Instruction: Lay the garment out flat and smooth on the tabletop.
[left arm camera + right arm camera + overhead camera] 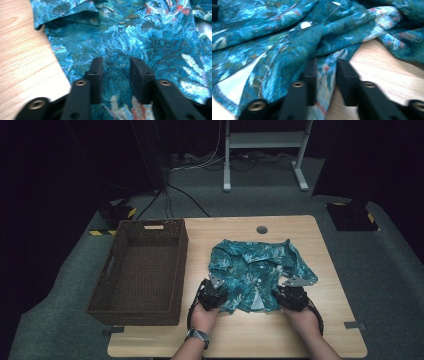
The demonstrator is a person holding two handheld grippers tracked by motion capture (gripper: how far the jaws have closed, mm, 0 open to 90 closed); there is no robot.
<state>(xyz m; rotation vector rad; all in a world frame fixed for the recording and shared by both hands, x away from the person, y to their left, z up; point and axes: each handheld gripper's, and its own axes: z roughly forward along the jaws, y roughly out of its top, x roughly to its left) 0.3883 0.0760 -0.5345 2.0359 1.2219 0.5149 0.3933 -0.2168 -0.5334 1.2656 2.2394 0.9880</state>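
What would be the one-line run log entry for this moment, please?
shirt: crumpled on table | left gripper: at near hem | right gripper: at near hem | basket: beside shirt

We note a dark brown wicker basket standing on the left part of the light wooden table, its long side running away from the near edge. A round cable hole sits near the table's far edge. On the grey carpet beyond stand a white desk frame and loose cables.
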